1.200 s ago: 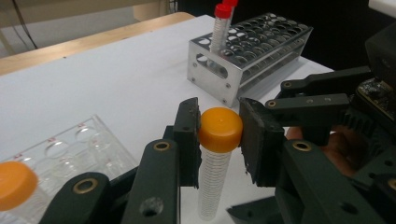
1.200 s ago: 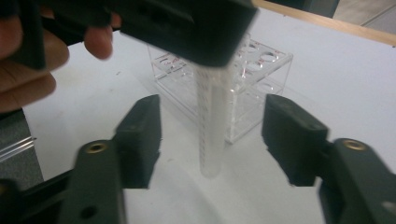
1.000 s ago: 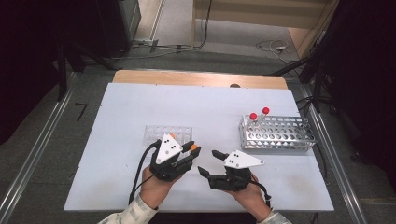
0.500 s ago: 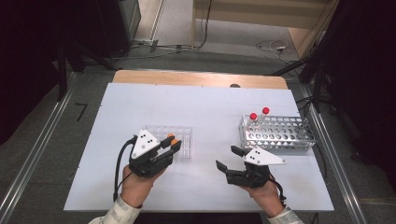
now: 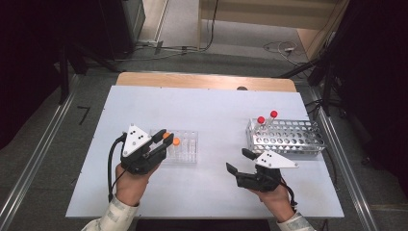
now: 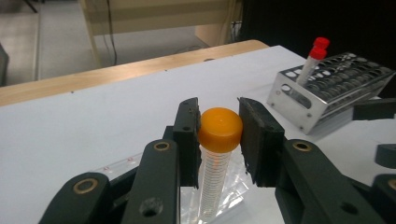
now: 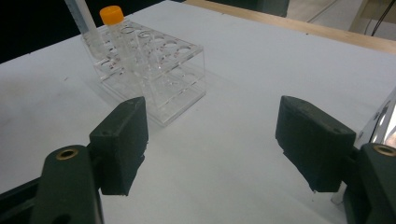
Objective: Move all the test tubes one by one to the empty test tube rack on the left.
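Note:
My left gripper (image 5: 162, 140) is at the left end of a clear plastic rack (image 5: 186, 147), shut on the orange cap of an upright tube (image 6: 218, 129) whose lower part is still in the rack (image 6: 233, 184). A second orange-capped tube (image 5: 176, 141) stands in the rack just right of it, also seen as the capped tube (image 7: 112, 15) in the right gripper view. My right gripper (image 5: 237, 160) hovers open over bare table, left of and in front of a metal rack (image 5: 288, 138); its jaws (image 7: 212, 140) hold nothing.
Two red-capped tubes (image 5: 267, 117) stand in the metal rack's far left corner, also seen as red-capped tubes (image 6: 315, 50) in the left gripper view. A wooden strip (image 5: 207, 81) runs along the white table's (image 5: 207, 108) far edge.
The two hands have moved apart: the left gripper went left to the clear rack's left end, and the right gripper went right toward the metal rack.

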`<state>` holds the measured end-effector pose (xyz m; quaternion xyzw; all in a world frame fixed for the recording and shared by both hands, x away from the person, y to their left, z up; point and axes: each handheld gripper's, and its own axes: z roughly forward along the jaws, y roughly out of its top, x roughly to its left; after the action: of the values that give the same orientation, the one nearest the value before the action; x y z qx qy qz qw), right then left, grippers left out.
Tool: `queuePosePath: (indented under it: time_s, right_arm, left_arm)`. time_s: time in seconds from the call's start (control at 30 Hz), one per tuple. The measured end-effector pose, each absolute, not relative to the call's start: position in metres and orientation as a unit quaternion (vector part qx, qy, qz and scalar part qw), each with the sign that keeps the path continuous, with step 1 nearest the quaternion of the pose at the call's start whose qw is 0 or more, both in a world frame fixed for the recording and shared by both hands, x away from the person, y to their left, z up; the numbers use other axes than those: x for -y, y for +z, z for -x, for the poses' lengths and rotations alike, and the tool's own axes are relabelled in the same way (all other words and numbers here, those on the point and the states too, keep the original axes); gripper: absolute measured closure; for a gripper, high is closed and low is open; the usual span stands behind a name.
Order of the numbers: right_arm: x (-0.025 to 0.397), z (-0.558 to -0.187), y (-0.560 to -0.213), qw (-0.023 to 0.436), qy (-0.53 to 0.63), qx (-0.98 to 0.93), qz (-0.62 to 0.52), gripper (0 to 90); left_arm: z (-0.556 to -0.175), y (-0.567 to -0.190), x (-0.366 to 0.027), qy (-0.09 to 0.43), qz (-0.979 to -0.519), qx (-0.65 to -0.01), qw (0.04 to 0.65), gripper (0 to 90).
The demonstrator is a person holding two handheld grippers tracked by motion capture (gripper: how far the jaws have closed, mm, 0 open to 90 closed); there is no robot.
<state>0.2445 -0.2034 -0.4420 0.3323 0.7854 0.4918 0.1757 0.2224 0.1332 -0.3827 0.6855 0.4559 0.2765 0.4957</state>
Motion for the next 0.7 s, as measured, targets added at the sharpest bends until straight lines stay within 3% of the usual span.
queuePosePath:
  time_s: [0.33,0.7]
  right_arm:
    - [0.205,-0.245,-0.442,0.177,0.494,-0.783,-0.335,24.2]
    - [0.204,-0.245,-0.442,0.177,0.492,-0.784,-0.335,24.2]
  left_arm:
    - [-0.231,-0.384,-0.131,0.309,-0.68,-0.458,0.483,69.5]
    - [-0.235,-0.388,-0.133,0.31,-0.676,-0.464,0.481,69.5]
